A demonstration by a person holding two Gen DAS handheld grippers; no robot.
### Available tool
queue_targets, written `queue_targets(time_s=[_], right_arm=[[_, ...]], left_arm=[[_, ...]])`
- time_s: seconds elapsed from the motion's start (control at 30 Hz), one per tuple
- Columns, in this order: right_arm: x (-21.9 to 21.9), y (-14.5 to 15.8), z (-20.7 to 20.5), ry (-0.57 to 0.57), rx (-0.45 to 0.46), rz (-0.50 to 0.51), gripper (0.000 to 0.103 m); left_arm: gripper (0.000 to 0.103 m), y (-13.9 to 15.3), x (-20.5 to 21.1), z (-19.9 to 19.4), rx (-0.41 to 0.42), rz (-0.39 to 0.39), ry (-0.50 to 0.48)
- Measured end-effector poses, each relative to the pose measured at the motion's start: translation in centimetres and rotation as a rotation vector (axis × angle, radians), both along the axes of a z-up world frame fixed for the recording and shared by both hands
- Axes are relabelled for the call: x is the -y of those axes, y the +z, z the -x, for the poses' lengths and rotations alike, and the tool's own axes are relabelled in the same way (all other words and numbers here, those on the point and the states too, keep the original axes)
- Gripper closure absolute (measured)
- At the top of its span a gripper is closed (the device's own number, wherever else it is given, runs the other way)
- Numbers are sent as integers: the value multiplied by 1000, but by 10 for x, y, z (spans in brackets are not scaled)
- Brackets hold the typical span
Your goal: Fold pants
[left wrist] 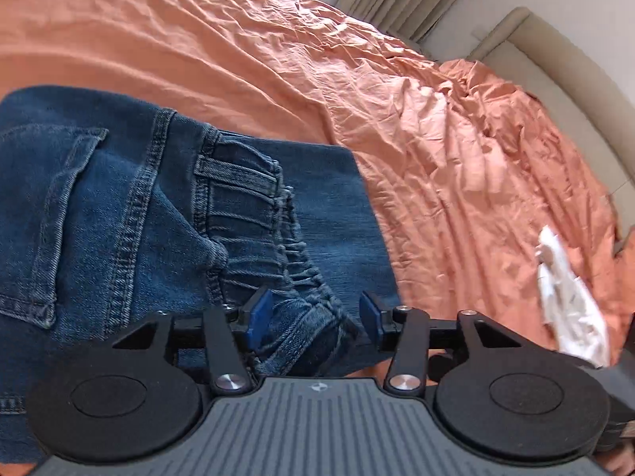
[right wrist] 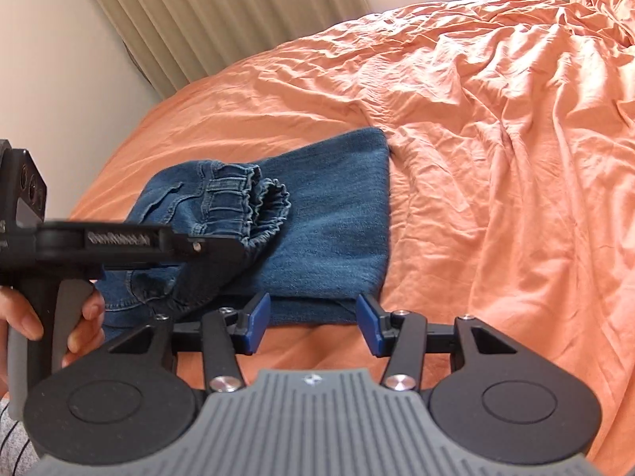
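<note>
Blue pads of the left hand-held gripper (left wrist: 313,319) stand apart around the elastic waistband without pressing it. The right hand-held gripper (right wrist: 313,325) is apart, empty, at the near edge. The pants (right wrist: 301,230) lie folded on the orange bed (right wrist: 496,139); folding appears nearly complete.

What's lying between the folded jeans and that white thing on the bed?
Nothing but wrinkled orange bedsheet. The left wrist view shows that bare stretch between the jeans and the white cloth.
</note>
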State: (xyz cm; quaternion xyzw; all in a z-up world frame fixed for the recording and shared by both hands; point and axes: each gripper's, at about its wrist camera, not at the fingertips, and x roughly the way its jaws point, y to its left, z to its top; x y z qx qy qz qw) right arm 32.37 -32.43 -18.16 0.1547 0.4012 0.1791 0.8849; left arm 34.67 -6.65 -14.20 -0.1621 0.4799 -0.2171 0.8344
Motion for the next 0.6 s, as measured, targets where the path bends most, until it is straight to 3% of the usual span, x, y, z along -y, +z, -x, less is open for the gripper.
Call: queue_targets(time_s=[0.07,0.1,0.2,0.3,0.4,0.5,0.6], right_arm=[[-3,7,-5,18,15,-12,57],[-5,10,-8,28,19,-22,57],[-15,16,-28,59,22,-66,58],[-30,17,-55,83,6,-125,63],[-46,10,-87,83,-32,-189,63],[-57,-5,-118,59,-111,-271,63],[-65,-24,-142,13,-193,-319,55]], left_arm=[[43,13,-10,-1,5,56,-7],[42,22,-14,0,31,47,-5],[42,42,-32,-2,102,-24,19],[42,51,-50,-9,159,-156,57],[43,50,-76,-16,168,-226,99],[43,46,-103,-20,169,-236,143],[43,39,-129,-24,155,-217,193]])
